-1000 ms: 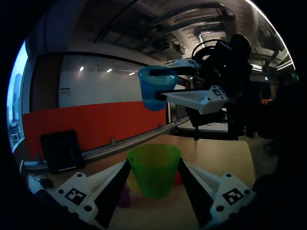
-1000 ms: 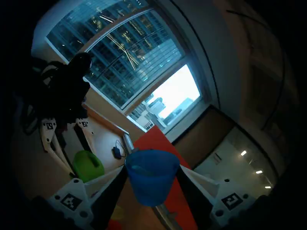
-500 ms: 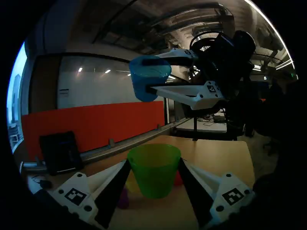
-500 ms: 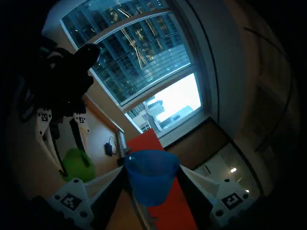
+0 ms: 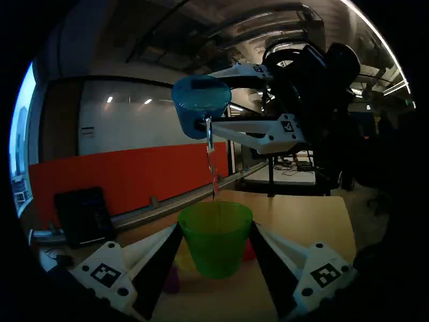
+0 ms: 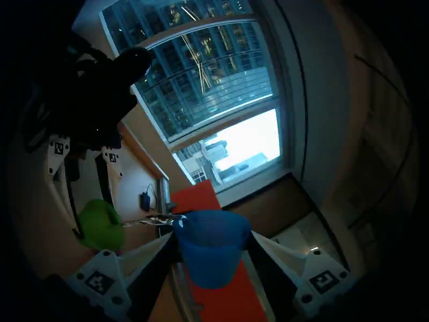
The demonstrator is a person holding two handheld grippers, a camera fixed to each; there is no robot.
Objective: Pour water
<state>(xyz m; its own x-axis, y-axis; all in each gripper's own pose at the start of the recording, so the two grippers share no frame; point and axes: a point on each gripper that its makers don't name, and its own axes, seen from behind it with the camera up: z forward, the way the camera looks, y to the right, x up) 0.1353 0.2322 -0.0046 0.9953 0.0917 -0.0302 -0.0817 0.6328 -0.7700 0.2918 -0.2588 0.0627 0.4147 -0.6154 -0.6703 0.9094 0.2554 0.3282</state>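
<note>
In the left gripper view my left gripper [image 5: 215, 252] is shut on a green cup [image 5: 215, 236], held upright above the wooden table [image 5: 305, 212]. Above it the right gripper [image 5: 214, 107] holds a blue cup [image 5: 199, 110] tilted over, and a thin stream of water [image 5: 211, 161] falls from its rim into the green cup. In the right gripper view my right gripper [image 6: 212, 257] is shut on the blue cup [image 6: 210, 249]. Water [image 6: 153, 219] runs from its rim toward the green cup [image 6: 98, 225], which the left gripper [image 6: 80, 161] holds at the left.
A dark tablet [image 5: 83, 214] leans at the table's left end against an orange wall panel [image 5: 128, 174]. Small purple [image 5: 173, 275], yellow and red cups stand on the table behind the green cup. A large window [image 6: 214, 96] with buildings outside shows behind.
The blue cup has tilted further and shifted left over the green cup, and water now streams from it. The green cup and left gripper have stayed still.
</note>
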